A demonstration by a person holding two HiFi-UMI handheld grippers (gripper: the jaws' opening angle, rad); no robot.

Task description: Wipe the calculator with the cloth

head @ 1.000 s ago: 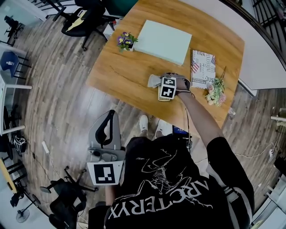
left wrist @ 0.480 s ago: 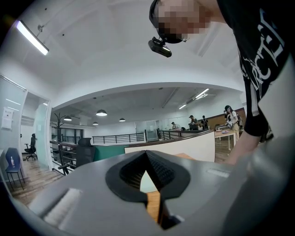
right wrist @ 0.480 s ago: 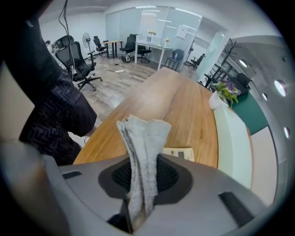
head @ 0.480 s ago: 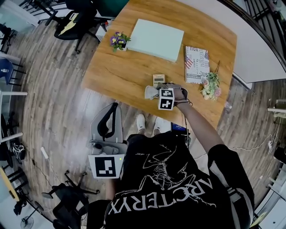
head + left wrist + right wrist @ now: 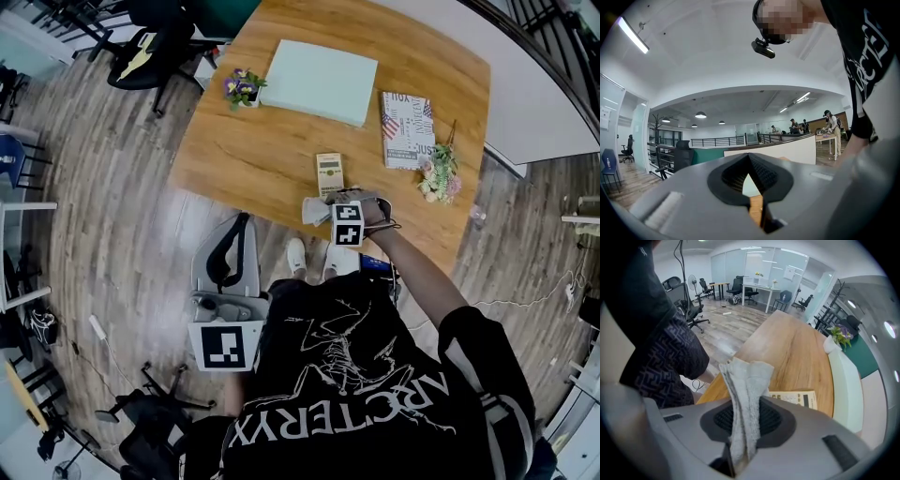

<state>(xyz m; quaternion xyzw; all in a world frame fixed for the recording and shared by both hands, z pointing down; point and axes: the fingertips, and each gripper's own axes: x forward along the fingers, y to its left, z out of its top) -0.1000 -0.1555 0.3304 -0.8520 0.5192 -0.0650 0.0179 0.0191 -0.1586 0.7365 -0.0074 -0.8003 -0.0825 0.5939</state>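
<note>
Just ahead of the right tongs (image 5: 739, 441): calculator (image 5: 799, 398) | right tongs pinch cloth (image 5: 745, 380); left tongs (image 5: 749, 180) closed, empty | risk: unheld calculator slides when wiped.

A grey plank floor (image 5: 112, 187) is seen around a wooden table (image 5: 253, 155); black office chairs (image 5: 150, 52) are placed at the far left, and ceiling lamps (image 5: 699, 115) are lit.
</note>
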